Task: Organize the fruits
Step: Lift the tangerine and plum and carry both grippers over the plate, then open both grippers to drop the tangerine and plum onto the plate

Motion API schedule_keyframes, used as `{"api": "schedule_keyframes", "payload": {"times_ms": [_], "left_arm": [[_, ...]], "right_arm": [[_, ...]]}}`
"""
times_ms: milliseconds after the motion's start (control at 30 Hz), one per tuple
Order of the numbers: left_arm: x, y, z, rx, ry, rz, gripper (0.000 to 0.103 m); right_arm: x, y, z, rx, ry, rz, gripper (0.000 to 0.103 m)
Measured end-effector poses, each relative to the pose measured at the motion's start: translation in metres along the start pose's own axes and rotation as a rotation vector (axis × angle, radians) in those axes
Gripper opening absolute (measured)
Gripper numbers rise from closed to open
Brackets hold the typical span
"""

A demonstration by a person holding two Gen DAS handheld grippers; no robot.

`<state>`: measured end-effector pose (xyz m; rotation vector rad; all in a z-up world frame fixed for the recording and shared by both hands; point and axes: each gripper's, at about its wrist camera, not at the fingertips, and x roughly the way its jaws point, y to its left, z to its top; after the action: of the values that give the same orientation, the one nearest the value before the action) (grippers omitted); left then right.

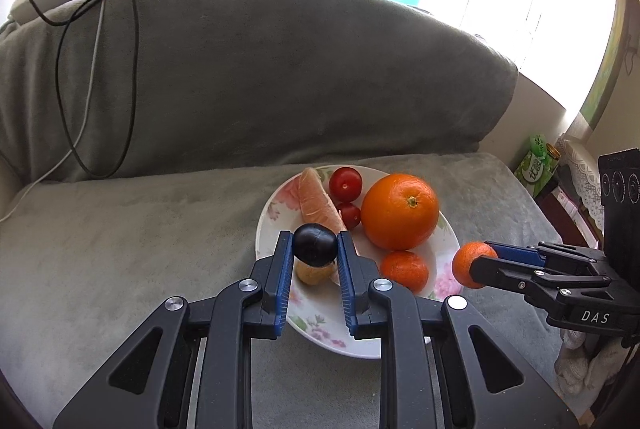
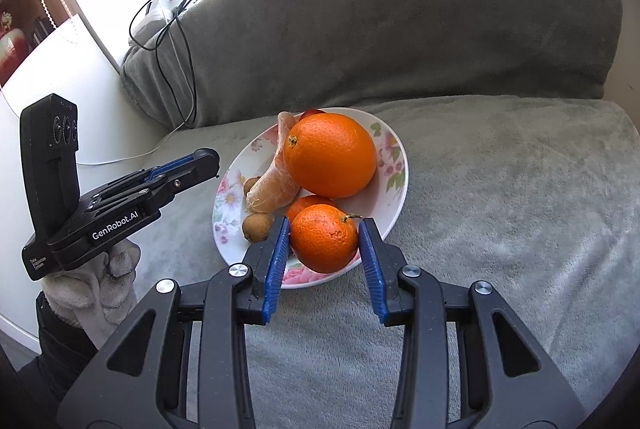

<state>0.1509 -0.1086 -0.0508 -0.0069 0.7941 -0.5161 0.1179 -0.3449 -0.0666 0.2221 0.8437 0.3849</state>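
Mandarin between right tongs, above floral plate.

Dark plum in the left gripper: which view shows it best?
The left wrist view: the plum sits centred between the left gripper's blue pads, above the plate. In the right wrist view that gripper is seen side-on and the plum is hidden, bar perhaps a dark speck at its tip.
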Motion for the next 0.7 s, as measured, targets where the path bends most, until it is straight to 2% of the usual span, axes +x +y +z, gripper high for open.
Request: {"api": "schedule_keyframes", "payload": {"times_ms": [700], "left_arm": [[0.0087, -0.0032, 0.0035, -0.005, 0.015, -0.019, 0.020]], "right_arm": [[0.0106, 0.0069, -0.0005, -0.058, 0.001, -0.042, 0.038]]}}
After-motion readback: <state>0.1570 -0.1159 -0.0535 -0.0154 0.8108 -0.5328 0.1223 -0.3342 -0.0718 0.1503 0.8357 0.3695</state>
